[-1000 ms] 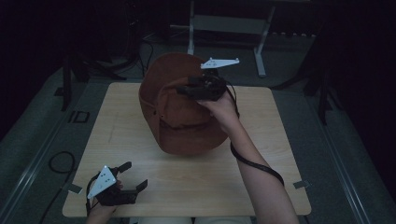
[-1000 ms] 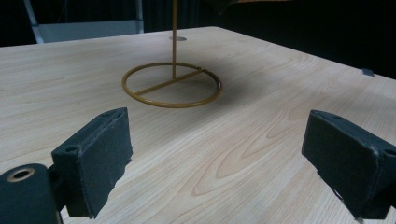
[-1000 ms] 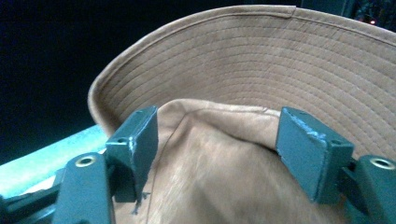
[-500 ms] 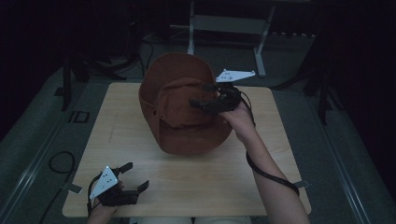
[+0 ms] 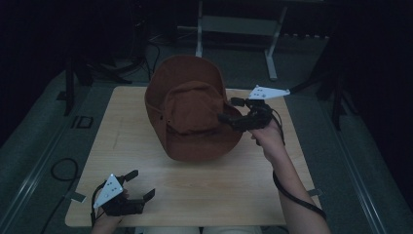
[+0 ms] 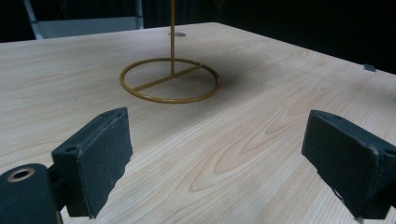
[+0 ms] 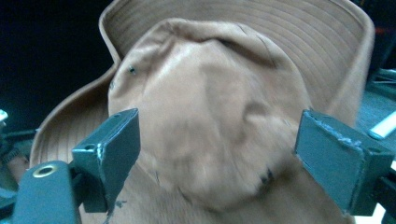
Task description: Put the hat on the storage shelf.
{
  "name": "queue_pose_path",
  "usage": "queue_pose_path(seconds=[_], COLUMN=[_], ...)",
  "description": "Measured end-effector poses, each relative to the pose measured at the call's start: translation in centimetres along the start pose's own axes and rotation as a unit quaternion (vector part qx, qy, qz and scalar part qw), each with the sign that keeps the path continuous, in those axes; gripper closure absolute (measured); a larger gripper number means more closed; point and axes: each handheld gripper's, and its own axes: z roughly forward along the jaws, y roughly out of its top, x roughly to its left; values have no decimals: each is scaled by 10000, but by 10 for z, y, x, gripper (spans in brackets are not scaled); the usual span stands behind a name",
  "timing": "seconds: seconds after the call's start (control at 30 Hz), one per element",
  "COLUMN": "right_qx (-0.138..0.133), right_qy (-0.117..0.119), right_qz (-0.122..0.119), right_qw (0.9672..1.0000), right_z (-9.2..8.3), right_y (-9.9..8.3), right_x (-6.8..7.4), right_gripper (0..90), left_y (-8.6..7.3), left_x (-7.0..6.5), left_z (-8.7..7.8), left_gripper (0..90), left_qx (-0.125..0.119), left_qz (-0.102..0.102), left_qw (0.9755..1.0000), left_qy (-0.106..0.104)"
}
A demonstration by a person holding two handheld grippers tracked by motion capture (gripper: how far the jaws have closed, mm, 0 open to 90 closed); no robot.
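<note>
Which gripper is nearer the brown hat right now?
Right. The right gripper is open at the brown hat, beside its crown. The left gripper sits open at the table's near corner, well clear.

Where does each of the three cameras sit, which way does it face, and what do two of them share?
High view: above the person's side, looking forward and down at the table; both forearms show.
Left gripper view: on the left claw, facing a yellow wire stand.
Right gripper view: on the right claw, facing the brown hat.
Shared: the hat in the high and right gripper views.

Hat (image 5: 192, 114) sits mid-table (image 5: 234, 190) (right gripper (image 5: 233, 110) beside it)
</note>
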Motion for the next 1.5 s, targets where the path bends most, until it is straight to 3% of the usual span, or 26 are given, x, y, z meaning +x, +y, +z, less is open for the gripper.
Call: queue_pose_path(seconds=[0.4,0.97,1.3,1.33,1.5], right_qx=[29,150,341,343,482], right_qy=[-269,-540,-684,-719,-834], right_qz=[142,392,598,617,641], right_qw=[9995,9977,9953,9949,9933], right_z=[-32,-56,-62,-62,-66], right_y=[-39,-95,-146,-158,-178], right_x=[-11,-25,-30,-31,-32], right_gripper=[143,145,151,151,151], left_y=[0,-1,-2,-2,-2], left_x=[0,0,1,1,2], left_z=[1,2,3,3,2], left_gripper=[91,91,91,91,91], left_qx=[21,49,63,55,17], left_qz=[20,8,1,-6,-2], left_qw=[10000,10000,9999,9999,9998], left_qy=[29,71,90,90,188])
